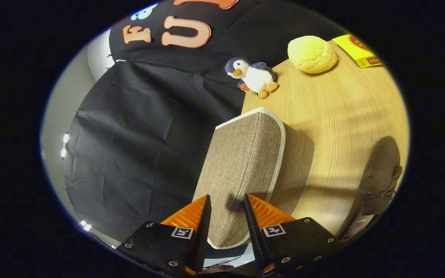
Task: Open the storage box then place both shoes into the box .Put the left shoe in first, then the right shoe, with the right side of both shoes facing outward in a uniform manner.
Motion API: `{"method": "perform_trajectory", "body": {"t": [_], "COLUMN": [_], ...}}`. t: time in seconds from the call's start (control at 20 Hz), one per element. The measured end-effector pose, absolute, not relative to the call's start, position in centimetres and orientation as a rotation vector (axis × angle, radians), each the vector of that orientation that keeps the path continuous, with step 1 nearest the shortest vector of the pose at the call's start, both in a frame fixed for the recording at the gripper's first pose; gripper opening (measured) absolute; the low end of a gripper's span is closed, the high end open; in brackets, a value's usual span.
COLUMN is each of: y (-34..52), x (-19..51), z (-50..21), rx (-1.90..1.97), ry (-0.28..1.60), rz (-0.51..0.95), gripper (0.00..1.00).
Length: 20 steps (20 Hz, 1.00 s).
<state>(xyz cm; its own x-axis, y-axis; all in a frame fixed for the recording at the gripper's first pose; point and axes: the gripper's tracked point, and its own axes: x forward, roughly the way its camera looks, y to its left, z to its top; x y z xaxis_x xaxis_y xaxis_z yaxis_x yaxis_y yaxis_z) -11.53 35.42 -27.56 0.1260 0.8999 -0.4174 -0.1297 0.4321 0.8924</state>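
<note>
Tool (pixel 226 202) part-open around storage box (pixel 253 170) lid edge (grip unclear), penguin toy (pixel 253 76), yellow bun (pixel 312 54) beyond

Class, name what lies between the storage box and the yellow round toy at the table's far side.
In the gripper view, only bare wooden table separates the storage box from the yellow round toy; the fingers straddle the box's lid.

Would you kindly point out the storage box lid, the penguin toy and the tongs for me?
storage box lid (pixel 245 162): gripper view, middle of its woven fabric face, between the fingers.
penguin toy (pixel 254 77): gripper view, its white belly, beyond the box on the table.
tongs (pixel 226 204): gripper view, midway between fingertips, straddling the lid's edge.
</note>
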Motion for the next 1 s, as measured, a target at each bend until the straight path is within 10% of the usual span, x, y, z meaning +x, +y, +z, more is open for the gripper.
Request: {"method": "perform_trajectory", "body": {"t": [0.1, 0.35, 0.6, 1.0], "y": [35.7, 36.5, 37.3, 34.0], "x": [-12.2, -13.7, -13.3, -11.3], "z": [-28.6, -30.6, -30.3, -25.3], "rx": [0.816, 0.831, 0.945, 1.113], "ry": [1.244, 1.294, 1.296, 1.189], "rz": [0.881, 0.894, 0.894, 0.917], "gripper": [0.53, 0.98, 0.97, 0.62]}}
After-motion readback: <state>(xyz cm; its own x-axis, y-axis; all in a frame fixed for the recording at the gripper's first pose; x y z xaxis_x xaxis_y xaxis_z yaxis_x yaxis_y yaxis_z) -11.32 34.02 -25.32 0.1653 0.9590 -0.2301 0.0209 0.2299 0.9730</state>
